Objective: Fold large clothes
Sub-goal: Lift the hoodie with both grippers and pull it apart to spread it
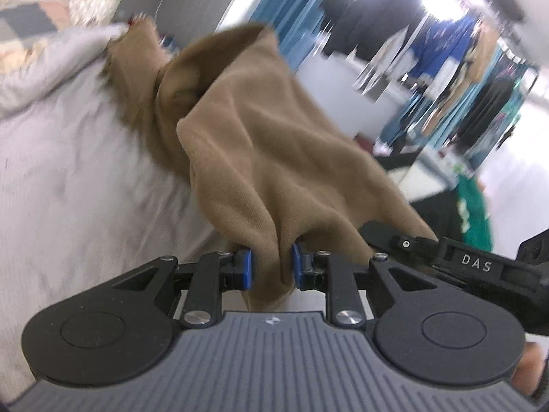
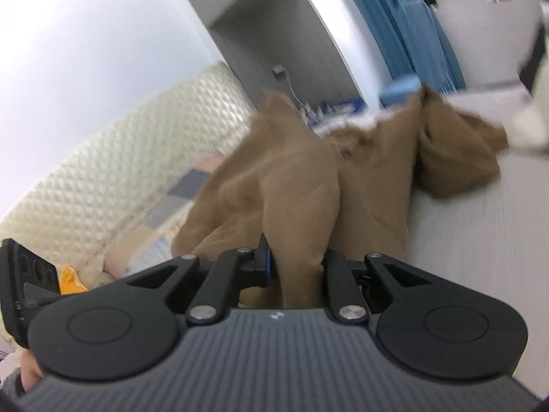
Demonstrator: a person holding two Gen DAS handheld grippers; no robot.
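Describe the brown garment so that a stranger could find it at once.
Look at the pale grey bed cover. The tan knitted fleece garment trails across it, with both tongs shut on bunched folds. It is the only brown cloth there; the hanging clothes behind are blue and black.

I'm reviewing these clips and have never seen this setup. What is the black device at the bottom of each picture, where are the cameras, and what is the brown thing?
There is no robot: a person holds a handheld two-finger clamp in each hand, each carrying a camera that looks along its fingers. One picture comes from the left gripper, the other from the right gripper. Both are shut on a bunched part of the same brown garment, whose far end trails over a pale grey bed cover. The blur suggests quick movement. Other clothes hang in the background.
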